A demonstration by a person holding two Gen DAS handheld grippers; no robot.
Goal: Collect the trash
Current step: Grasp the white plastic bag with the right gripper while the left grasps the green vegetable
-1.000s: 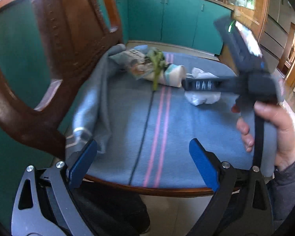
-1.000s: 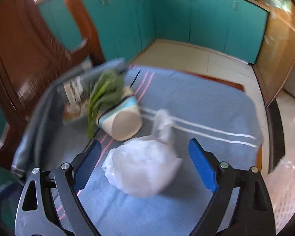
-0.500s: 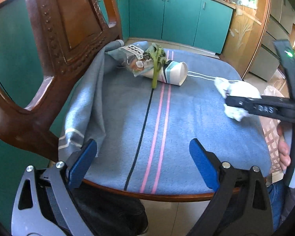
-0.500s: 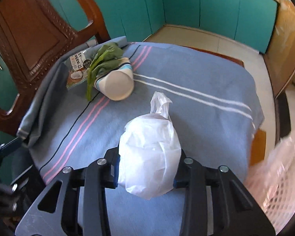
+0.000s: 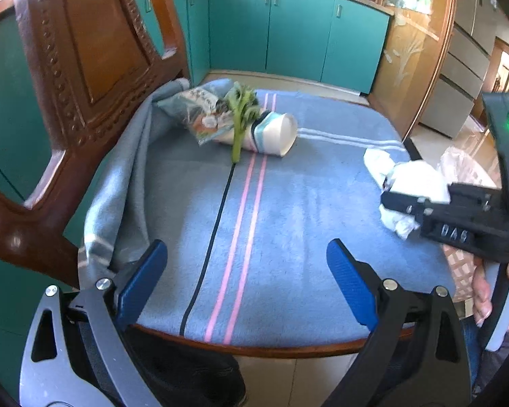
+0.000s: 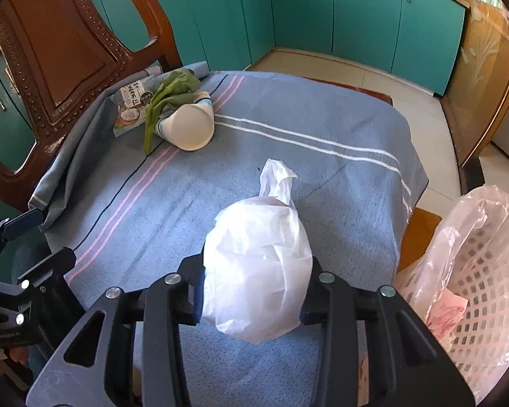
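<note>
My right gripper (image 6: 254, 288) is shut on a white plastic bag (image 6: 258, 268) and holds it above the right side of the blue blanket-covered table (image 6: 322, 125); the bag also shows in the left wrist view (image 5: 414, 183). A lined white laundry-style basket (image 6: 475, 271) stands just right of it. At the far left of the table lie a tipped paper cup (image 6: 190, 127), a green vegetable stalk (image 6: 159, 105) and a snack wrapper (image 6: 130, 107). My left gripper (image 5: 247, 281) is open and empty over the table's near edge.
A carved wooden chair back (image 5: 85, 68) stands close on the left, with the blanket draped against it. Teal cabinets (image 5: 295, 30) line the far wall. The right gripper and hand (image 5: 475, 220) fill the right side of the left wrist view.
My right gripper closed on the white bag and lifted it off the table, drawing it back and to the right toward the basket. The left gripper stayed in place, open.
</note>
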